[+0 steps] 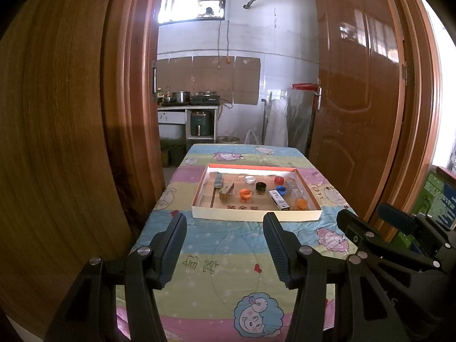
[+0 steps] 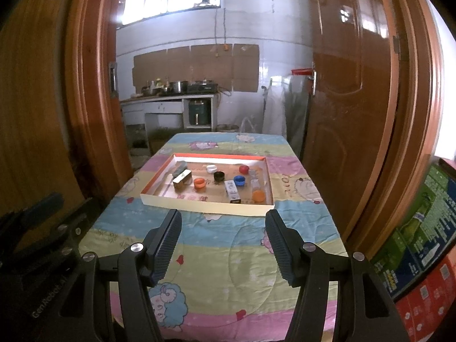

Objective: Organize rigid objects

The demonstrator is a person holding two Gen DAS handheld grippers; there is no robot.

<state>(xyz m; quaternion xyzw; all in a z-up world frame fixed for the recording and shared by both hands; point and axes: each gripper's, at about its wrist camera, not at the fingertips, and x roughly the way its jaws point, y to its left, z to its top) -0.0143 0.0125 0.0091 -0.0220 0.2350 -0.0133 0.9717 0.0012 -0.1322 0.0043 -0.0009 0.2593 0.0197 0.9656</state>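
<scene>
A shallow cardboard tray (image 1: 253, 216) (image 2: 205, 205) with an orange inner rim lies on the cartoon-print cloth of the table. Inside it are small things: a white cap (image 1: 250, 179), a black cap (image 1: 261, 186), a red cap (image 1: 279, 179), a blue cap (image 1: 280, 190), an orange cap (image 1: 244, 193), a brown box (image 1: 226, 193), a white box (image 1: 278, 199) and a clear bottle with an orange cap (image 1: 301, 203). My left gripper (image 1: 225, 221) and right gripper (image 2: 223, 218) both hover open over the cloth, short of the tray's near wall, with nothing between the fingers.
Wooden door frames flank the table left and right; an open door (image 1: 356, 99) stands at the right. Printed cartons (image 2: 421, 245) are stacked at the right of the table. A kitchen counter with pots (image 1: 182, 98) lies beyond the far table edge.
</scene>
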